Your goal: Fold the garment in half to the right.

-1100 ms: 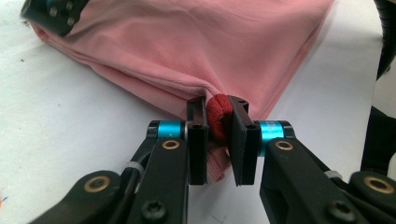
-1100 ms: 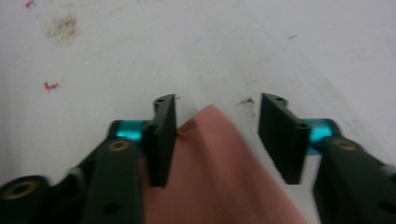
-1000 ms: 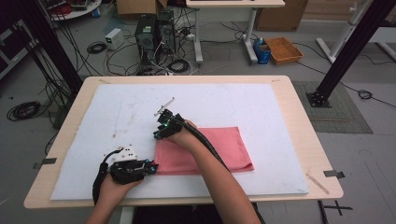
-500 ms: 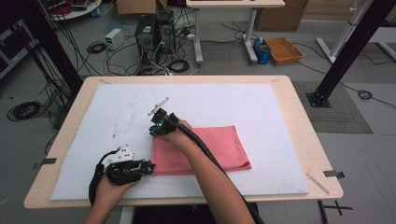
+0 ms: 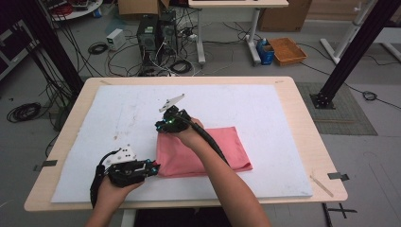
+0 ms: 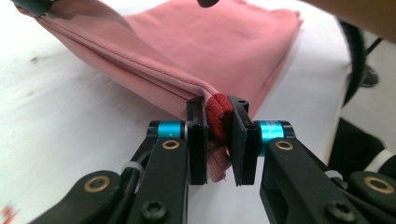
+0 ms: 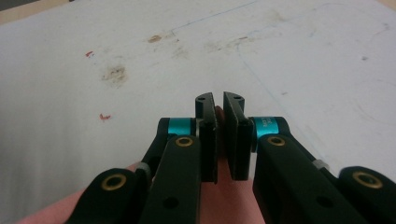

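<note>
A folded pink cloth (image 5: 222,151) lies on the white mat (image 5: 274,109), right of the middle. My left gripper (image 5: 153,168) is at its near left corner, and the left gripper view shows the jaws (image 6: 218,105) shut on the bunched corner of the cloth (image 6: 224,42). My right gripper (image 5: 163,124) is at the far left corner, with that arm reaching across the cloth. In the right gripper view its jaws (image 7: 218,100) stand nearly together with a strip of pink cloth (image 7: 224,200) pinched between them, a little above the mat.
The mat covers most of the wooden table (image 5: 307,123) and carries faint stains (image 7: 114,72) beyond my right gripper. Behind the table, a computer tower (image 5: 149,30), cables and an orange box (image 5: 287,49) are on the floor. A black post (image 5: 352,52) stands at the right.
My right gripper has shifted slightly left and risen a little at the cloth's far left corner. The left hand has stayed at the near corner.
</note>
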A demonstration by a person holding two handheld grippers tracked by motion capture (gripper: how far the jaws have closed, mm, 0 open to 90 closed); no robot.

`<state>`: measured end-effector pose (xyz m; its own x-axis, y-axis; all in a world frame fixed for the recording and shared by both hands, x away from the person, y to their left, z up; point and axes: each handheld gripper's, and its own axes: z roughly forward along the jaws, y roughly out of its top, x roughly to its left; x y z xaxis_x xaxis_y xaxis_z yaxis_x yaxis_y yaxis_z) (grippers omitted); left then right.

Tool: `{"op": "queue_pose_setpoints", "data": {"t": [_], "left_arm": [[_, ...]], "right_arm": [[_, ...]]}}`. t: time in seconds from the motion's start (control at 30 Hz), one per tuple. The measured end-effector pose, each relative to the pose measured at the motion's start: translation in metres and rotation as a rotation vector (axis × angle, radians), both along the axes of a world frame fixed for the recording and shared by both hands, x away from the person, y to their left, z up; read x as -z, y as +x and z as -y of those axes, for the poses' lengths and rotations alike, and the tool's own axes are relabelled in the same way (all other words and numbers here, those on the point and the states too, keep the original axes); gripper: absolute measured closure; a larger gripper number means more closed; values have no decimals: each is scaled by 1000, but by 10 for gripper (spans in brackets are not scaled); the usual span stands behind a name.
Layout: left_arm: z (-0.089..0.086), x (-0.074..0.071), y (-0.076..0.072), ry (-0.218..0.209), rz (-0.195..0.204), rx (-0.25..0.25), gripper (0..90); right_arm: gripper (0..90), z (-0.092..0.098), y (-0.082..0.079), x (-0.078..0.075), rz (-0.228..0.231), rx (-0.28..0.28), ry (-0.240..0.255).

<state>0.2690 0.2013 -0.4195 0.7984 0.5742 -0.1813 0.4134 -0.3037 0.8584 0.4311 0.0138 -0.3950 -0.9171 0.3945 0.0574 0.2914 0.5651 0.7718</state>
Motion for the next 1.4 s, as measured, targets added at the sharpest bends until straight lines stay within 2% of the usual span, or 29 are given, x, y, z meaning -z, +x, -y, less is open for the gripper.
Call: {"op": "queue_pose_setpoints", "data": {"t": [0.1,0.47,0.67,1.4], "left_arm": [[9,-6,4,-22,-1,26,787],[62,-18,19,-26,9,116,788],[83,-20,28,-29,-10,154,788],[168,-17,53,43,-42,257,788]], "right_arm": [[852,13,-1,-4,16,5,8],[852,63,-4,-19,55,48,19],[852,85,-6,-21,69,74,11],[852,164,-5,-10,58,200,7]]}}
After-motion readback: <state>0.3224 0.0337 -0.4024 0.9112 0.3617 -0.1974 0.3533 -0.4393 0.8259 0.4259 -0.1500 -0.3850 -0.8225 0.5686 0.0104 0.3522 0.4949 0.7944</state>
